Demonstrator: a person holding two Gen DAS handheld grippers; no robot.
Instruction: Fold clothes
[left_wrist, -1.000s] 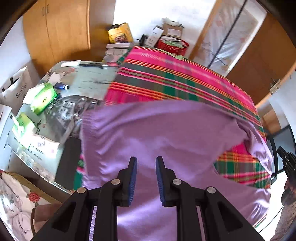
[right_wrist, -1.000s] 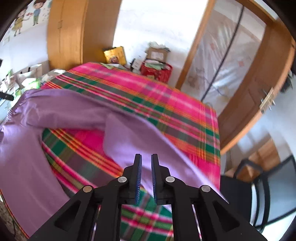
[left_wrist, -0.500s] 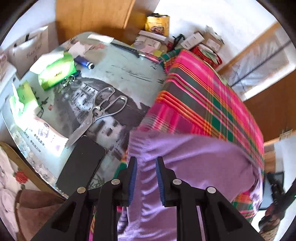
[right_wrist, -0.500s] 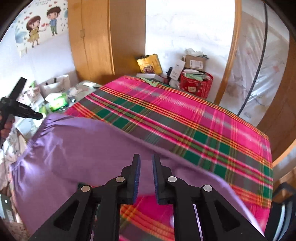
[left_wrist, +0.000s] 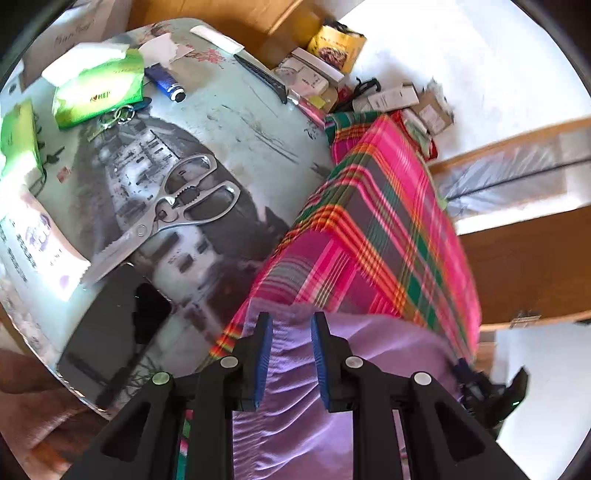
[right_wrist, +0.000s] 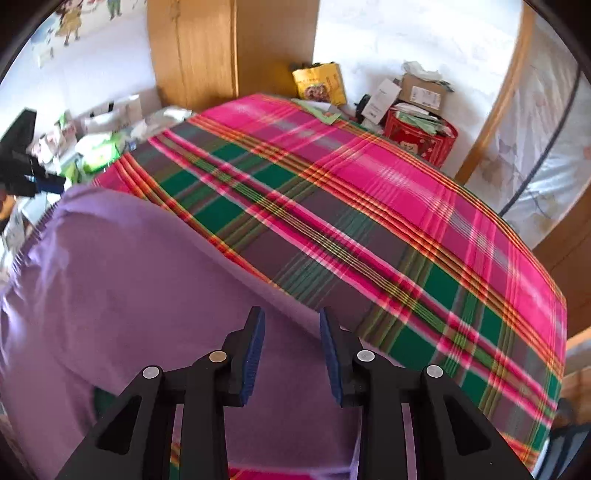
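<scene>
A purple garment (left_wrist: 388, 343) lies over the near end of a pink and green plaid cloth (left_wrist: 369, 229). My left gripper (left_wrist: 291, 321) is shut on the garment's ribbed hem, which bunches between its blue pads at the cloth's corner beside the glass table. In the right wrist view the garment (right_wrist: 129, 277) spreads to the left and under my right gripper (right_wrist: 291, 317). That gripper's jaws are opening, and the fabric lies slack below them, untouched by the pads. The left gripper (right_wrist: 26, 173) shows at the far left there. The plaid cloth (right_wrist: 332, 184) stretches away beyond.
A glass table top (left_wrist: 258, 122) left of the cloth carries metal scissors (left_wrist: 173, 210), a black phone (left_wrist: 122, 321), a green tissue pack (left_wrist: 99, 88) and a blue lighter (left_wrist: 166, 83). Boxes and a red basket (right_wrist: 421, 136) stand at the far end. A wooden wardrobe (right_wrist: 221, 48) stands behind.
The left gripper carried the hem down to the cloth's corner by the table and rolled. The right gripper swung over the garment and its jaws spread apart, letting the fabric go.
</scene>
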